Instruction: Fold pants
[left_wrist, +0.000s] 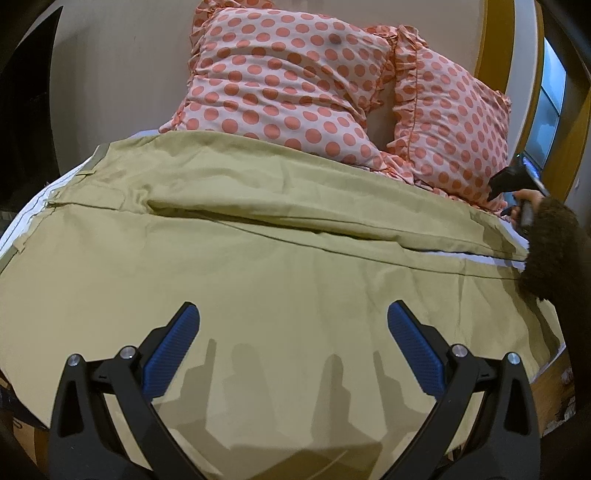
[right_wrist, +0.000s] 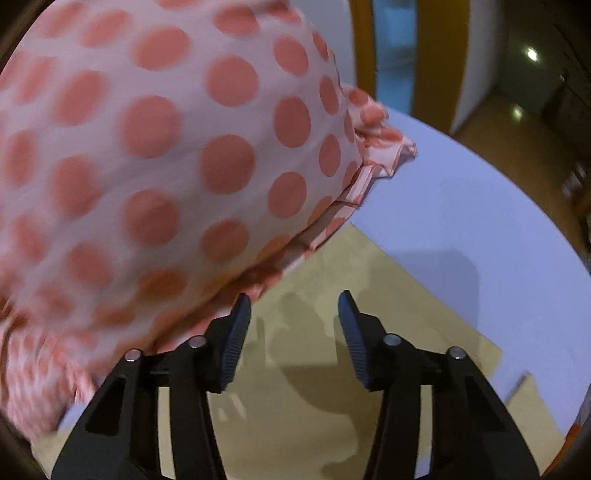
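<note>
Across the bed (left_wrist: 26, 218), khaki pants (left_wrist: 258, 258) lie spread flat, waistband at the left, legs running right; the near edge is cut off behind the left tool (left_wrist: 293, 332), whose blue pads are spread apart above the cloth, holding nothing. Behind, two polka-dot pillows (left_wrist: 280, 81) cover the pants' far edge. At far right, a fuzzy sleeve (left_wrist: 546, 243) hides the hems. Right wrist view: the right tool (right_wrist: 294, 325), jaws spread and empty, hovers over a pant leg (right_wrist: 369, 280); the nearest pillow (right_wrist: 155, 155) is motion-blurred.
</note>
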